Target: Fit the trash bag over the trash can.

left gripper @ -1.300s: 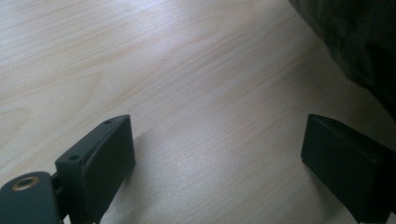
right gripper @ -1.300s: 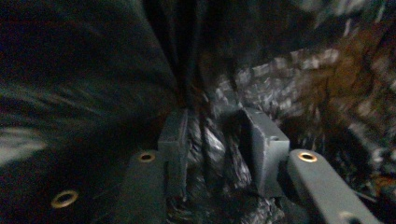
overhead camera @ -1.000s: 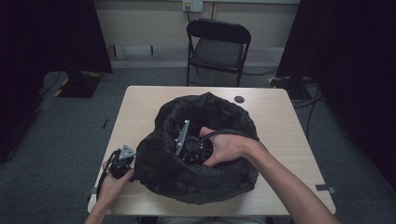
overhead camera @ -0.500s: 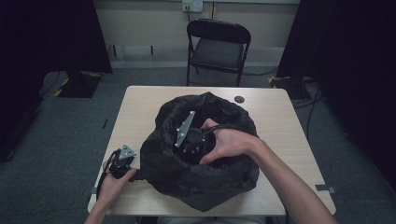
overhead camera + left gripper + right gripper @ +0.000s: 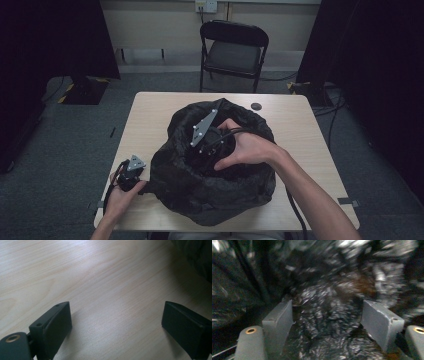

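- One big black bag (image 5: 215, 185) sits in the middle of the counter (image 5: 300, 125), its mouth open to the top.
- The right gripper (image 5: 207, 150) reaches down into the bag's mouth, maybe to fetch or drop something inside. Its jaws have just been opening and now stand wide, with nothing between them, just crinkly black bag (image 5: 324, 315) beyond them.
- The left gripper (image 5: 131, 172) rests at the lower left of the frame, beside the bag. Its jaws are spread over bare counter (image 5: 100, 277), grasping nothing.
- One small dark round thing (image 5: 256, 106) lies on the counter above the bag.
- One folding chair (image 5: 234, 50) stands behind.
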{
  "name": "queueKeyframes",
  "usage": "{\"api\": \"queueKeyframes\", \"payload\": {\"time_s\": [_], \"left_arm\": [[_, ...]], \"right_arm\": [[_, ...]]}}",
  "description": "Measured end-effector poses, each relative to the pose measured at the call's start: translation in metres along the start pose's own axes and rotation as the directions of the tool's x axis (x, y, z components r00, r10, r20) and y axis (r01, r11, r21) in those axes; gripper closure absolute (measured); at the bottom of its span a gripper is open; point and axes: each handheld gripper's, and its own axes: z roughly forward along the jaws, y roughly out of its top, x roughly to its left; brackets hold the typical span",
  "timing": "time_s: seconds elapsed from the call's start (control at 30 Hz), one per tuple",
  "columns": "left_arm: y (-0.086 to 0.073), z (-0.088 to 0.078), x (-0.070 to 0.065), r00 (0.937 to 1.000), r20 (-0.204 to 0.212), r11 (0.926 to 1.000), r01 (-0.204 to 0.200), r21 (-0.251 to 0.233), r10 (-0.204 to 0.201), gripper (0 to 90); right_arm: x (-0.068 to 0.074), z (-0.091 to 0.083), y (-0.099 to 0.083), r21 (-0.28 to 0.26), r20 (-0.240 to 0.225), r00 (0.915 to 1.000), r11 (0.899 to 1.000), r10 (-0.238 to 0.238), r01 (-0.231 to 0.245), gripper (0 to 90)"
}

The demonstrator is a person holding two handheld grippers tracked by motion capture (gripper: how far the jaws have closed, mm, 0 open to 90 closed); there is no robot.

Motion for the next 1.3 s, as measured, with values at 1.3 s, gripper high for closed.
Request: {"api": "queueKeyframes", "payload": {"time_s": [1.3], "left_arm": [[0.0, 0.0, -0.003, 0.9999, -0.011, 0.9999, 0.012, 0.005, -0.011, 7.0]], "right_arm": [[-0.014, -0.09, -0.019, -0.422, 0.216, 0.9575, 0.903, 0.191, -0.085, 20.9]]}}
